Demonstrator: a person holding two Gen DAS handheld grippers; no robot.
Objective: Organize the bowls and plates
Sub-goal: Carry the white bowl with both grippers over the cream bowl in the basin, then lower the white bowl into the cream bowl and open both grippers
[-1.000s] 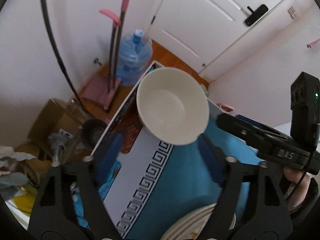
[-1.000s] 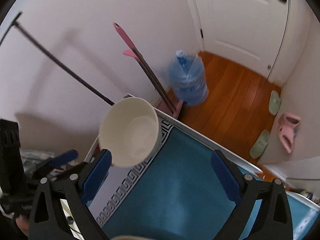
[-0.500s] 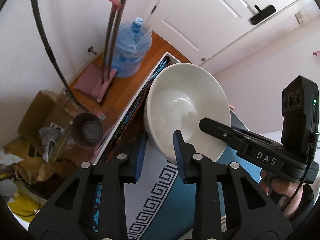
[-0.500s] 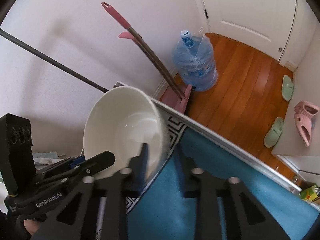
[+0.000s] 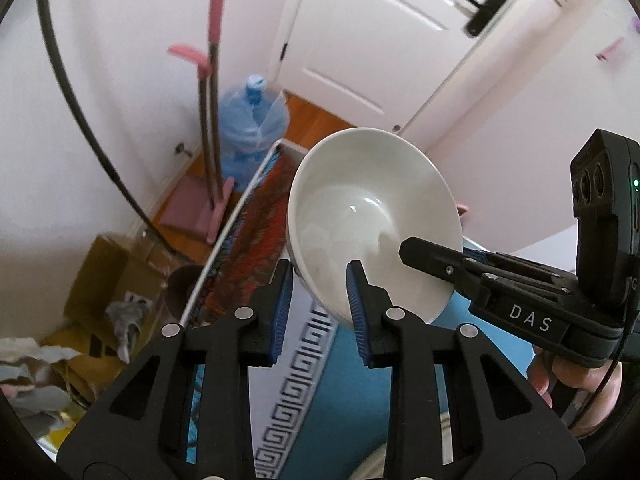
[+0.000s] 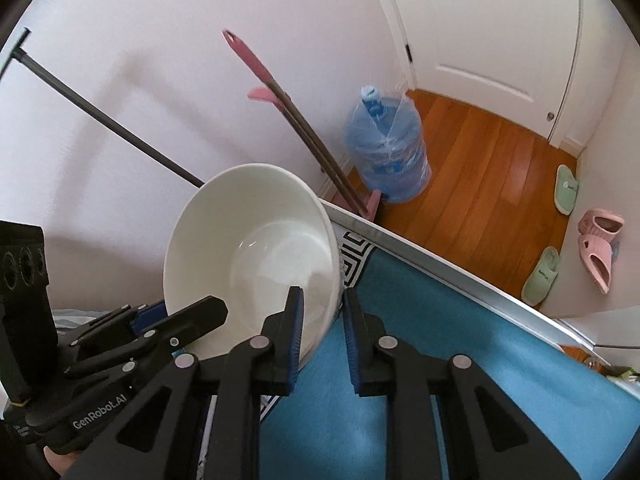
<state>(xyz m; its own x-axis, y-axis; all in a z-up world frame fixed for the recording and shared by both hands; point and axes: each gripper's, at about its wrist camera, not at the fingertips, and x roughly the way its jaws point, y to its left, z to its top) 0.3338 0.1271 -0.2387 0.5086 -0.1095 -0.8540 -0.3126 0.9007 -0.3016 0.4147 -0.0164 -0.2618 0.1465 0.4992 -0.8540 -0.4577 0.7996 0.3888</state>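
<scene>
Early stage, by my reading: one white bowl (image 5: 372, 216) in hand, nothing yet seen sorted; a pale plate rim (image 5: 370, 466) shows at the bottom edge of the left view, still on the worktop (image 6: 400, 420); where the bowl belongs is not in view.

Bowl is up off the worktop, tilted, mouth toward the cameras, carried by both claws at once; left claw (image 5: 318, 298) has just closed and now pinches the near-left rim, one pad inside, one outside; right claw (image 6: 322, 330) has likewise just closed, nipping the opposite rim, wall between its blue pads. Each claw shows in the other's view reaching into the bowl from the side.

Left to do, as I judge it: set this bowl down in its place, then deal with the plate and whatever else lies out of frame.

Worktop: teal cloth with a white border and dark key pattern; pale edging along the far side.

Room: white walls, white door (image 6: 500, 20), wood floor (image 6: 480, 168); blue water jug (image 6: 386, 148) by the wall; pink-handled mop (image 5: 212, 120) leaning beside it; slippers (image 6: 600, 240) near the door; cardboard box (image 5: 112, 280) and clutter on the floor at left.
</scene>
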